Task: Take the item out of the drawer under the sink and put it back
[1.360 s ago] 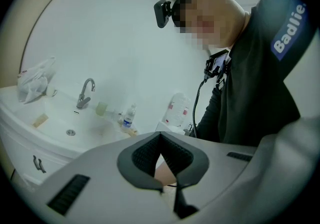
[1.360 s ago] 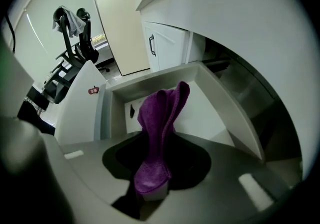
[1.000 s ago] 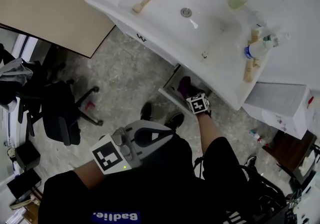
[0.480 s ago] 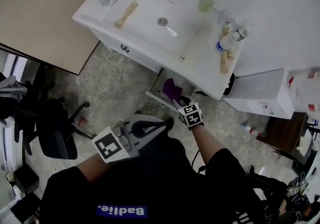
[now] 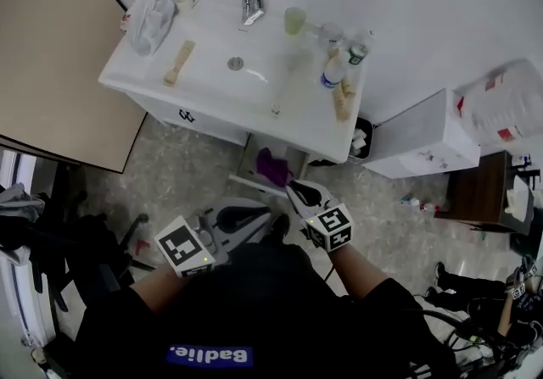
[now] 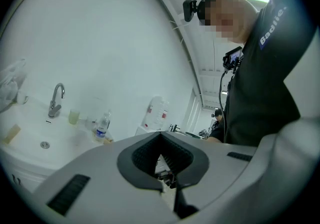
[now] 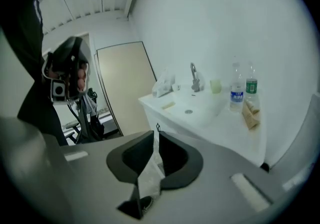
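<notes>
Outside the drawer, right hand-held gripper has withdrawn (jaws closing, empty).

Shirt: black, short-sleeved; blue patch with white lettering on the front.
Head camera: small and black, mounted at the brow.
Cable: thin and dark, running down the chest.
Left gripper: pale grey moulded shell with dark ribbed pads and a slotted vent.
Green light: small dot on the left shell.
Right gripper: same grey shell and dark pads; jaws closing, nothing between them.
Left marker cube: white, with black square pattern.
Right marker cube: white, with black square pattern.
</notes>
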